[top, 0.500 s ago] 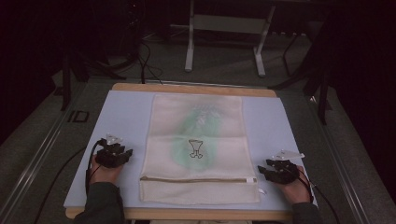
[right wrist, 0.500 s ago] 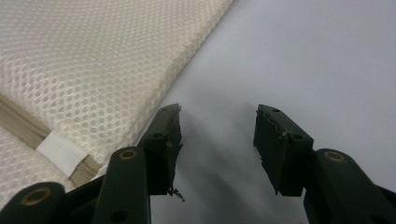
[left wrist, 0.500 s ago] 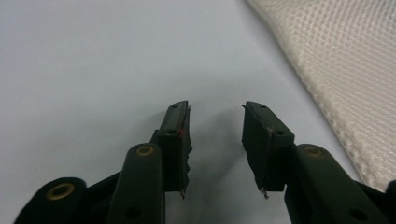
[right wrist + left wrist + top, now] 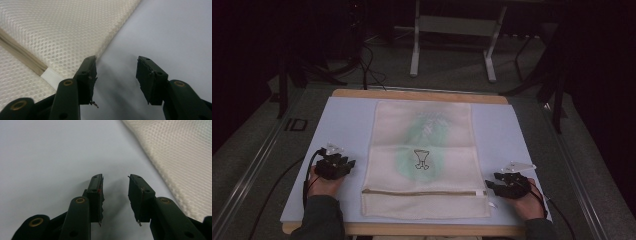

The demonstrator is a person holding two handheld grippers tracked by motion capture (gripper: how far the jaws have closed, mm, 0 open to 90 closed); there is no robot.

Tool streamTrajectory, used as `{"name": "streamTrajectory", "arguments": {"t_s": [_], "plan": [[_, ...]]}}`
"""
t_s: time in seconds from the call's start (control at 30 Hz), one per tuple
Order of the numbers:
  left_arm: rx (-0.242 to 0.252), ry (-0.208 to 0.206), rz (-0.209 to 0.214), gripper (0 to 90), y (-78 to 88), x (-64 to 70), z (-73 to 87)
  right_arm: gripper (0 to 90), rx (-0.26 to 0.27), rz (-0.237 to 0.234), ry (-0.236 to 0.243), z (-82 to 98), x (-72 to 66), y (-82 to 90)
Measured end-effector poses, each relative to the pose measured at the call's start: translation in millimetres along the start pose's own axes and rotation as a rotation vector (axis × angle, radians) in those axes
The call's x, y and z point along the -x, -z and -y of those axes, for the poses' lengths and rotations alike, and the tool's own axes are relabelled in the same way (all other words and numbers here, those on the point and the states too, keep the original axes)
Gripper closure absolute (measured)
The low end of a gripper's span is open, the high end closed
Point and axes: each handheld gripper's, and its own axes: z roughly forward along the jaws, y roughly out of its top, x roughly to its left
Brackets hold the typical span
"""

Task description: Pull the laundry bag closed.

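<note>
— Cream mesh, that's what we've got laid flat on the pale blue mat (image 4: 347, 130): a laundry bag (image 4: 424, 165) with its zip (image 4: 422, 192) running across near the person's edge, and a green garment with a small dark print showing faintly through the weave in the high view.

— And the claws?

— Left claw (image 4: 343, 163) sits on the mat just beside the bag's left edge, right claw (image 4: 497, 184) just off the zip's end at the right. Both gaping, nothing between the pads.

— Close-up confirms that?

— It does. The left gripper view has the left claw (image 4: 115, 187) wide apart over bare mat, with the mesh edge (image 4: 180, 157) running off to the side, clear of it. The right gripper view puts the right claw (image 4: 116, 67) wide too, one finger (image 4: 86, 75) right at the bag's border, and there you can pick out the white tab (image 4: 51, 76) at the end of the zip, a detail that's just a speck from above.

— What does the high view add?

— The wooden counter (image 4: 419, 95) rim under the mat, and both hands resting low.
</note>
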Motion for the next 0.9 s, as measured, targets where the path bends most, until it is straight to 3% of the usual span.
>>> {"name": "streamTrajectory", "arguments": {"t_s": [0.5,0.9], "plan": [[0.005,-0.044,0.038,64.4,1.9,5.2,-2.4,51.9,0.007,-0.021,0.031,-7.8,-11.4,2.2],[0.022,-0.038,0.058,64.6,5.6,1.6,-2.3,53.4,0.026,-0.043,0.061,-14.6,-18.7,6.3]]}}
